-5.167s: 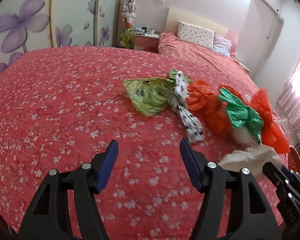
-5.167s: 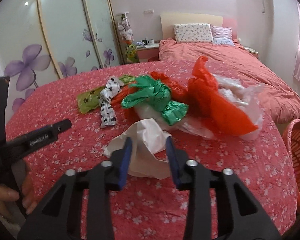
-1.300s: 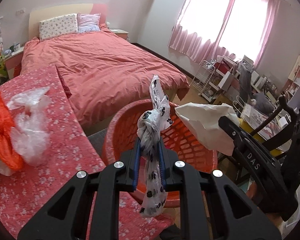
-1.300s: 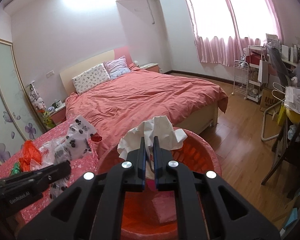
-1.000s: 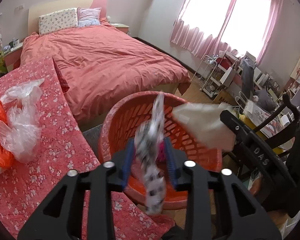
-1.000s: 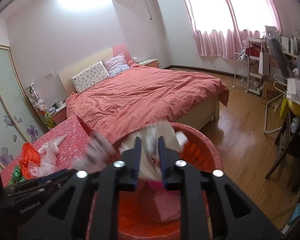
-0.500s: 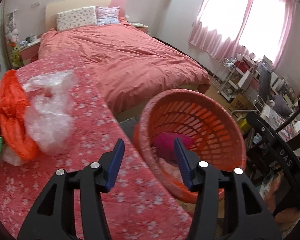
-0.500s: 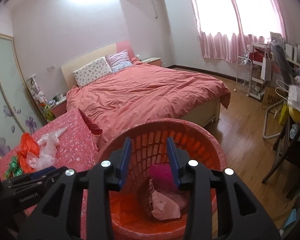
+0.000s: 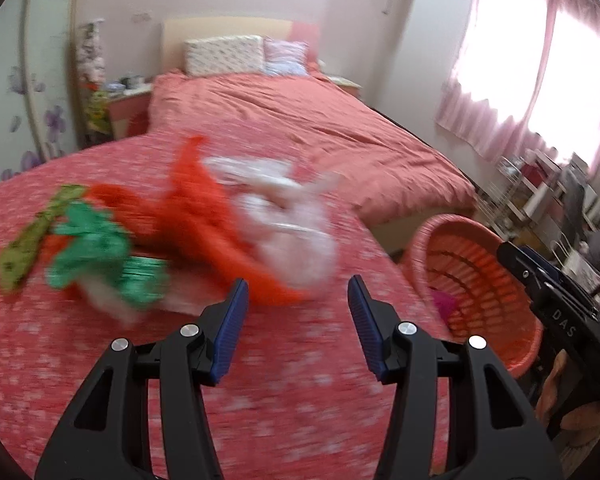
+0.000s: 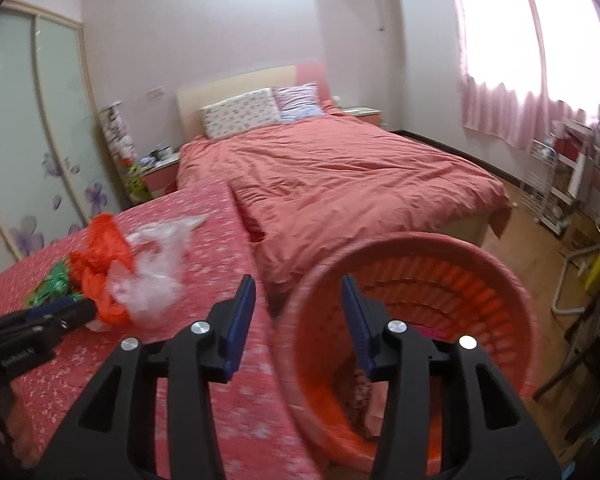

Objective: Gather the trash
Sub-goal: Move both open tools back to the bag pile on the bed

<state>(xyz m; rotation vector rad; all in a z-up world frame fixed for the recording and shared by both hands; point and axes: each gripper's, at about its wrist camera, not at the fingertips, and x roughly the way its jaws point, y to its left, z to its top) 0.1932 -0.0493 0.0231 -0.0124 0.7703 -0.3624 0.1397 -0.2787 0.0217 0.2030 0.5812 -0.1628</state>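
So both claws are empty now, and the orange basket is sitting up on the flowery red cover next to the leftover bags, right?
Not quite. The orange basket stands down beside the flowery red cover, off its edge, as the right wrist view shows. The rest holds: the left gripper and right gripper carry nothing, and the leftover bags lie on the cover.

1. The round orange-red slatted plastic basket (image 10: 496, 280) has a smooth, slightly glossy wall.
2. The crumpled clear plastic bag (image 10: 156, 276) looks thin and filmy.
3. The crinkled orange plastic bag (image 9: 204, 216) is glossy; the green foil-like wrapper (image 9: 96, 248) shines.
4. The red flower-print cloth cover (image 9: 284, 392) is matt.
5. The black plastic left gripper (image 9: 296, 308) has ribbed blue pads and shiny metal screws.
6. The floor of brown wood boards (image 10: 540, 236) is smooth.
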